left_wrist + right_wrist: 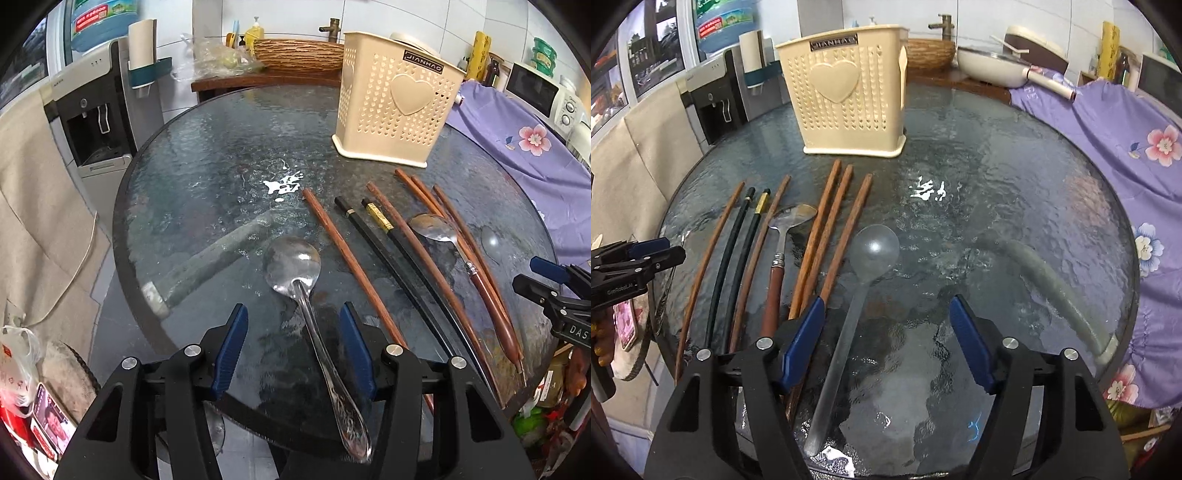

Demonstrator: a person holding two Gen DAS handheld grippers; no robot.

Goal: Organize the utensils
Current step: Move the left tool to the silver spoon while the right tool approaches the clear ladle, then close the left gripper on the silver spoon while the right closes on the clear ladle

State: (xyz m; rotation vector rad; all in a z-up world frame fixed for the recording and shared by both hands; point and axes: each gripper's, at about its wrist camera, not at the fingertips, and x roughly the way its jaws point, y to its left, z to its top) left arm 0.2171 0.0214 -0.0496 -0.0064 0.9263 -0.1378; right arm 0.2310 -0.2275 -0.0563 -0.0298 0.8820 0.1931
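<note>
Home kitchen, microwave (pixel 537 86), water dispenser (pixel 86 110), pan (pixel 991 62), tiled wall (pixel 288 18), glass table (pixel 207 155)

Round glass table (pixel 207 147), cream holder (pixel 395 103), chopsticks (pixel 351 258), 3 spoons (pixel 295 266)

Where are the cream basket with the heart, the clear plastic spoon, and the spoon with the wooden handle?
cream basket (pixel 849 107): right wrist view, on its perforated front wall.
clear plastic spoon (pixel 874 248): right wrist view, on its bowl.
wooden-handled spoon (pixel 774 299): right wrist view, on the brown handle.

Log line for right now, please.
left gripper: open over metal spoon | right gripper: open over clear spoon | holder: upright
</note>
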